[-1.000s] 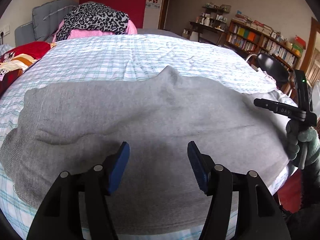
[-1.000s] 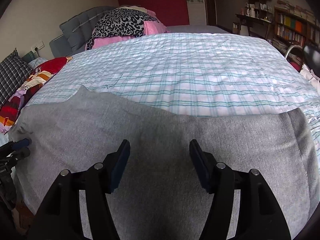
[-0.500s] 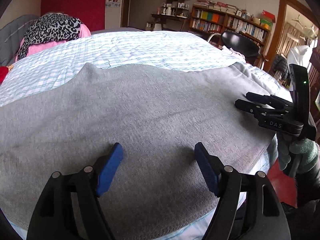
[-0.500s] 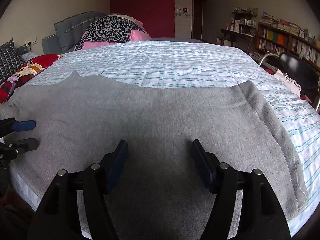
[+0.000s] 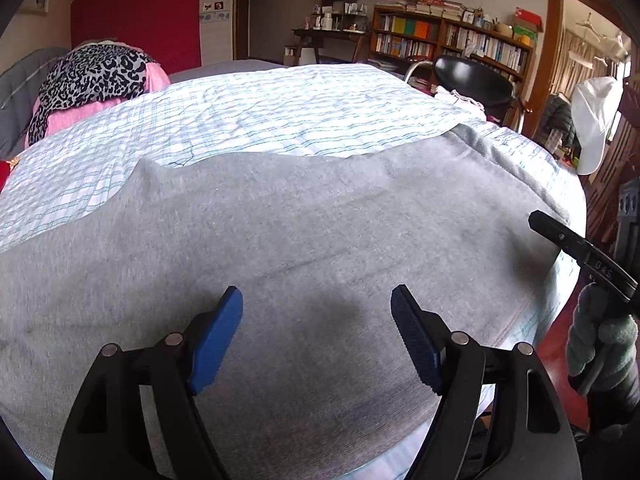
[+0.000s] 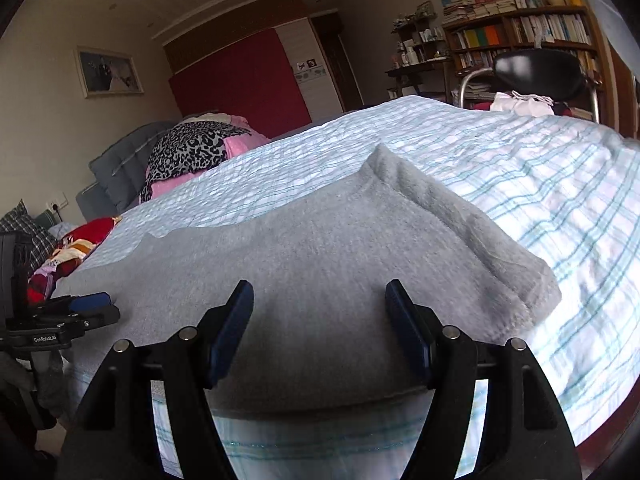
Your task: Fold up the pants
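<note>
You had the grey pants lying flat across the near part of the bed, already doubled over by the look of the thick folded end just ahead and to the right of your right claw. That claw's jaws stood apart, with only cloth below the gap and nothing pinched; they had just been opening a little more. Your left claw was the same: blue pads spread wide above the middle of the fabric, jaws just opened further, nothing between them. In the left view, your gloved right hand sat well off to the right of the left claw, near the bed's edge. I judged this to be the pause between folds: one fold laid and let go, both claws free and hovering near the cloth. The next move, as I read it, called for a fresh grip on one end, probably that thick folded end beside your right claw, with the other claw taking the matching corner so the layers travel together. You needed to pinch all the layers, not just the top one, and to keep the striped sheet underneath out of the bite.
</note>
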A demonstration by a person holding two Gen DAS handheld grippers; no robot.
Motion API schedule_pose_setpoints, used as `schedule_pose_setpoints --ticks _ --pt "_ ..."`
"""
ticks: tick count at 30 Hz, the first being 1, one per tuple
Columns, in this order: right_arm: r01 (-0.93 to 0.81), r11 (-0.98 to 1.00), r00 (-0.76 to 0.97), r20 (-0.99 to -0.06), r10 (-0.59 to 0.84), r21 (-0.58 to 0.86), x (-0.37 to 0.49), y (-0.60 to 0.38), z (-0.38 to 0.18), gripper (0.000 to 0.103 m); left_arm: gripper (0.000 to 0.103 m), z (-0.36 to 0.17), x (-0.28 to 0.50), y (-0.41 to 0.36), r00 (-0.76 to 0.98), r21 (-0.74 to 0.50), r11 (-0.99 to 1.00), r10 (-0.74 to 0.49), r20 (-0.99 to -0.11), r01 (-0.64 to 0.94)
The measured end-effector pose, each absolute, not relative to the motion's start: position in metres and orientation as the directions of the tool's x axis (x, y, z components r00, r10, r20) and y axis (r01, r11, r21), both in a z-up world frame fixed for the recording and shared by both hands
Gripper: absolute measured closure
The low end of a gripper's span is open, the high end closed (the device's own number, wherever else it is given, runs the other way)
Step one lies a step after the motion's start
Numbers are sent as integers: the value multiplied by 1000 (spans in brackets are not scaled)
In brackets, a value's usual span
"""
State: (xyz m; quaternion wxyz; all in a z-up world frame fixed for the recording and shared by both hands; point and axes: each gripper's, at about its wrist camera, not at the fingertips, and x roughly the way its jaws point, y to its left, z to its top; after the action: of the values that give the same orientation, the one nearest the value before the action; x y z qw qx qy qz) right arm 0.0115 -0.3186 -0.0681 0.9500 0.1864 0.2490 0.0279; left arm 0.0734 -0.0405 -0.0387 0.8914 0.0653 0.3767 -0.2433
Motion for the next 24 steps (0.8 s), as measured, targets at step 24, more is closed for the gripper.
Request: schedule_pose_setpoints --ticks 24 --pt "152 706 899 -394 192 692 -32 -384 -96 58 27 -59 75 -121 514 -77 779 -481 -711 623"
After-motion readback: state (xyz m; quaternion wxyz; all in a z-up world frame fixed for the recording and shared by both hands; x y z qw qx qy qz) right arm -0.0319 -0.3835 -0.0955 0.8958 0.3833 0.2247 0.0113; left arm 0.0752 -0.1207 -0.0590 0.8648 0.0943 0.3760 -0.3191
